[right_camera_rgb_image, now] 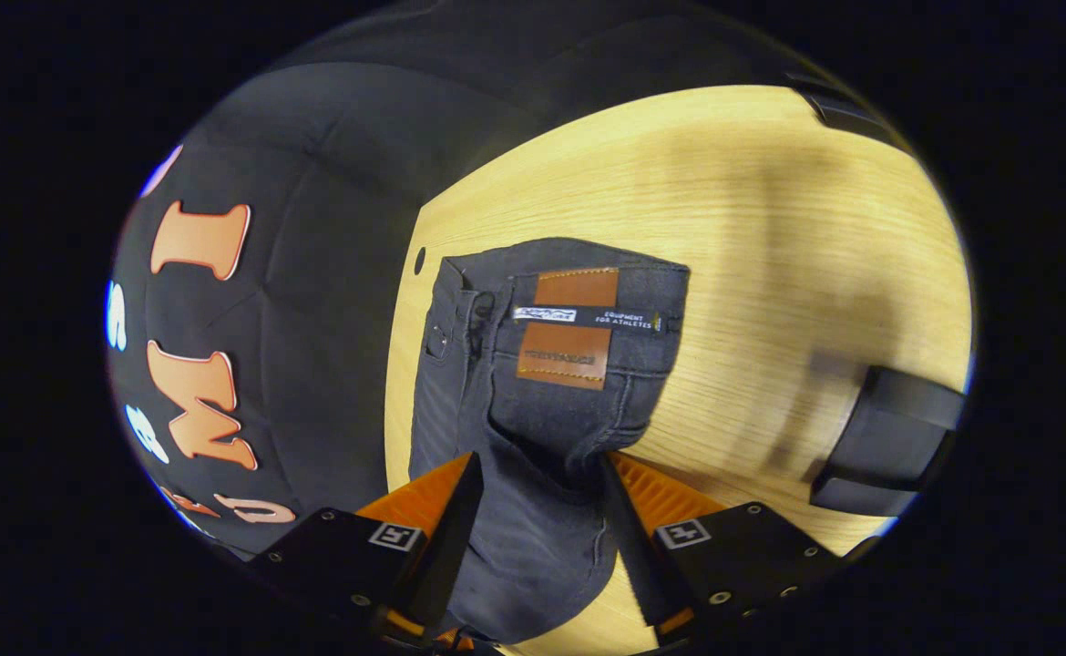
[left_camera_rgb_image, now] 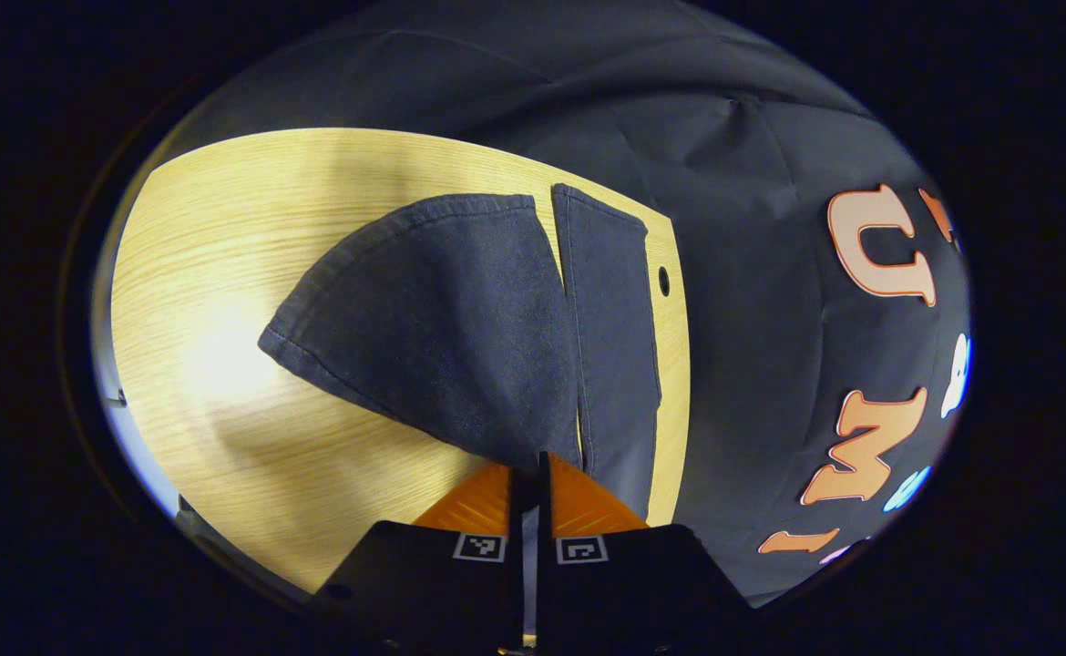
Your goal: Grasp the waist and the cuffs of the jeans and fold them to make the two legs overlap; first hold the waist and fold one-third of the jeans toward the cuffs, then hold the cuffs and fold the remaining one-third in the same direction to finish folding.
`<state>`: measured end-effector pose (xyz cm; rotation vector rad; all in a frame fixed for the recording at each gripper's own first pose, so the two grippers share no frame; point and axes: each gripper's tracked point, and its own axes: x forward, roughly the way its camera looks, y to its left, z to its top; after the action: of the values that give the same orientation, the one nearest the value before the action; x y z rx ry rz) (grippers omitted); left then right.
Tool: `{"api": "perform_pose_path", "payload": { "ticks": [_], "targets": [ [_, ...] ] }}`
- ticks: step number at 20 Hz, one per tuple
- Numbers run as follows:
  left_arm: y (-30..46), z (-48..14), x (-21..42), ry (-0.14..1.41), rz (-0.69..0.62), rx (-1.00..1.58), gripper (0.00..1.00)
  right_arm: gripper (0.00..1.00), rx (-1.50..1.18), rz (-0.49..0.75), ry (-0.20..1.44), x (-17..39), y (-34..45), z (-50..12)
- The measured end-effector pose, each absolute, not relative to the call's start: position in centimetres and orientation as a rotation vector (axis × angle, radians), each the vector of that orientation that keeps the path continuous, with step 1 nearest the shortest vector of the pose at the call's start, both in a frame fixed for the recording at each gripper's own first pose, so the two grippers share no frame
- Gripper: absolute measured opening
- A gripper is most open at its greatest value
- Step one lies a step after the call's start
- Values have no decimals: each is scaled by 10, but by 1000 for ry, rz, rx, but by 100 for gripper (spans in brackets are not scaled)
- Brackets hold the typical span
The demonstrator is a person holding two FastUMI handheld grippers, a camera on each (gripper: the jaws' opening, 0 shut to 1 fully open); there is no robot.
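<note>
Low over the wooden table (left_camera_rgb_image: 223, 383) in the left gripper view: left gripper (left_camera_rgb_image: 530, 474) pressed together, pinching the jeans (left_camera_rgb_image: 460, 328), lifting one cuffed leg off the flat one. Next, right gripper view: right gripper (right_camera_rgb_image: 538, 478) spread wide, level, straddling the jeans near the waist (right_camera_rgb_image: 579, 301), fabric bunched between fingers (right_camera_rgb_image: 446, 519).

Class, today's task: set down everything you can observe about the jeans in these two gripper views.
The jeans are dark denim, lying on a pale wood-grain table near its edge by the black cloth wall. The right gripper view shows the waistband with a brown leather-look patch and a small label strip; the right gripper stands open astride the fabric. In the left gripper view the cuffs point away, one leg lifted and curling, with the left gripper shut on the cloth.
</note>
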<state>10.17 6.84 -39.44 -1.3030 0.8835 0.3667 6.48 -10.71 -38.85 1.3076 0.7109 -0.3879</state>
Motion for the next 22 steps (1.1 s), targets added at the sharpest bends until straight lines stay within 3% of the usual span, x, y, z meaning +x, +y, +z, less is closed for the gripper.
{"api": "perform_pose_path", "payload": {
  "ticks": [1, 4, 5, 13, 22],
  "targets": [
    [69, -394, 102, 882, 364, -1300, 6, 66, 1289, -384, 715, 62, -107, -395],
    [68, -394, 103, 875, 357, -1294, 6, 7, 1321, -426, 700, 59, -110, -401],
    [70, -393, 103, 872, 357, -1292, 6, 1, 1309, -430, 707, 62, -109, -404],
    [67, -382, 99, 876, 336, -1246, 6, 0, 1155, -366, 734, 50, -115, -357],
    [62, -333, 112, 903, 305, -1090, 6, 0, 1093, -255, 723, 113, -100, -295]
  ]
}}
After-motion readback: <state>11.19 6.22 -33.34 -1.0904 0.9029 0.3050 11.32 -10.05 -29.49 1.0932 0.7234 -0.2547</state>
